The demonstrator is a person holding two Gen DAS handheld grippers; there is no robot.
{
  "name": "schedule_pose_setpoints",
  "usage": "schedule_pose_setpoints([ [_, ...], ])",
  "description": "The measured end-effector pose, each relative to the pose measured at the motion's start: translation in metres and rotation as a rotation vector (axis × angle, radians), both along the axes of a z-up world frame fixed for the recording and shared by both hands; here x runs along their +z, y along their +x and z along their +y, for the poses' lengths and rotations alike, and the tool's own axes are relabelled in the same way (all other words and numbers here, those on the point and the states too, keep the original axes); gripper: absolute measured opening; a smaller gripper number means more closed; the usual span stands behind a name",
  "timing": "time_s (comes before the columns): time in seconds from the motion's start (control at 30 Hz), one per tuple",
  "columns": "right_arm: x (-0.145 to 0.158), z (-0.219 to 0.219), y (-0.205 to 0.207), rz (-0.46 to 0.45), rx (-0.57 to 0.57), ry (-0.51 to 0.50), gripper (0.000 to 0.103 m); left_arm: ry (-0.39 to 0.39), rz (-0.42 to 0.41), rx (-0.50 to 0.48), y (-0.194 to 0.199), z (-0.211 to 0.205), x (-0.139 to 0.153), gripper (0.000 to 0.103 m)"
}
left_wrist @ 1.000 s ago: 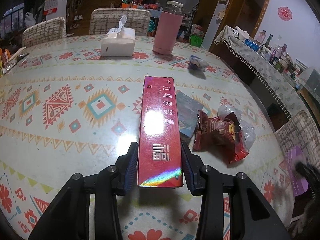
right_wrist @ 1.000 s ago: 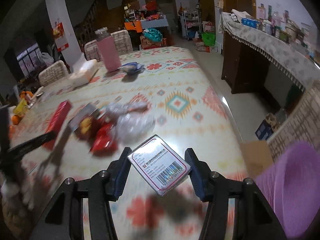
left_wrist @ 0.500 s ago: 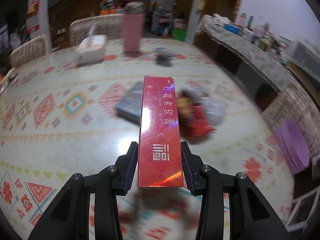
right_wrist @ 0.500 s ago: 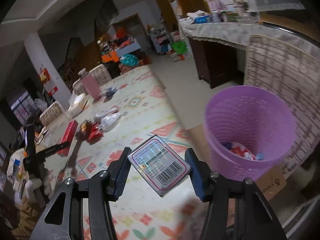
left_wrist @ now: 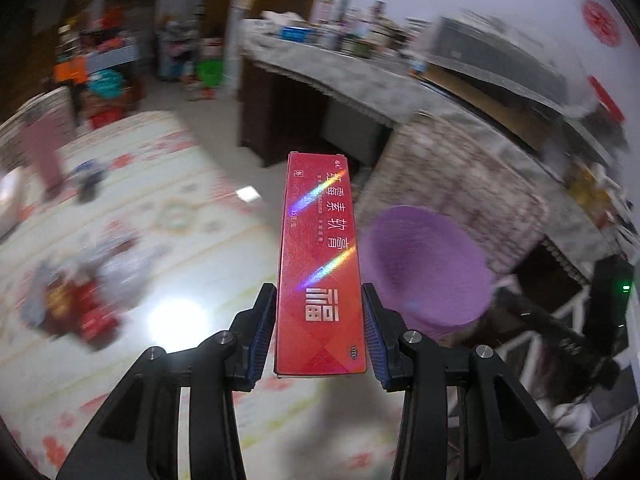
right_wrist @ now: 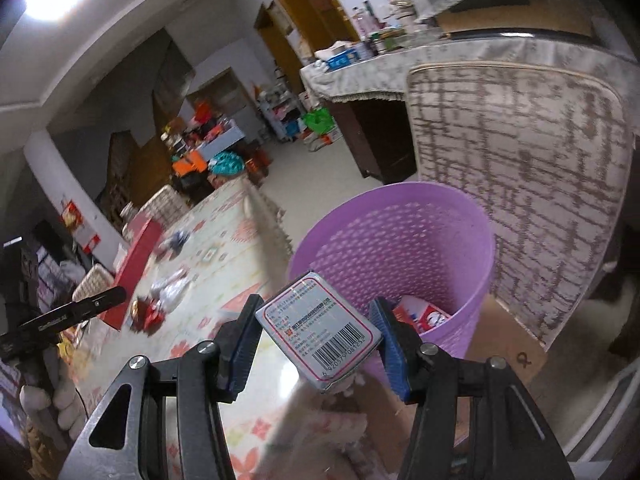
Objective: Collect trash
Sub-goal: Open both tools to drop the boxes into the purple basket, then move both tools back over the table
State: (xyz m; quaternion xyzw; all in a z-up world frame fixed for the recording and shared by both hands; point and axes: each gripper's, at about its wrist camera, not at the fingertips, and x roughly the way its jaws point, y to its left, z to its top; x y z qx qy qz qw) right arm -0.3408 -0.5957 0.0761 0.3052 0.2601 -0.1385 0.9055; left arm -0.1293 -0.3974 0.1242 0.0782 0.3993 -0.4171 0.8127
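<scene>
My right gripper (right_wrist: 316, 344) clamps grey barcode box (right_wrist: 320, 330) just short of purple bin (right_wrist: 400, 240). My left gripper (left_wrist: 320, 332) pinches long red box (left_wrist: 320, 264), bin (left_wrist: 428, 268) beside. Carry each over rim, centre above opening, then release; wrappers (left_wrist: 76, 300) remain on table (left_wrist: 192, 240).

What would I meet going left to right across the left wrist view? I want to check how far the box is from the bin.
Heap of wrappers on the table → long red box in the left claw → purple bin.
</scene>
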Motion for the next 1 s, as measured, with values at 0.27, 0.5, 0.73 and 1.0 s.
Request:
schedule_pose_setpoints([
  [0.27, -0.005, -0.054, 0.009, -0.027, -0.074, 0.047, 0.061, 0.027, 0.021, -0.131, -0.013, -0.112, -0.005, 0.041],
  [0.5, -0.016, -0.08, 0.02, -0.002, -0.121, 0.062, 0.075, 0.048, 0.0, -0.116, -0.016, -0.125, -0.015, 0.069],
  [0.73, -0.018, -0.06, 0.021, -0.01, -0.077, 0.067, 0.076, 0.066, -0.049, -0.077, -0.025, -0.073, -0.017, 0.079],
  [1.0, -0.005, 0.008, 0.051, -0.093, 0.056, 0.118, 0.084, 0.078, -0.059, 0.064, -0.011, 0.032, -0.016, 0.079],
])
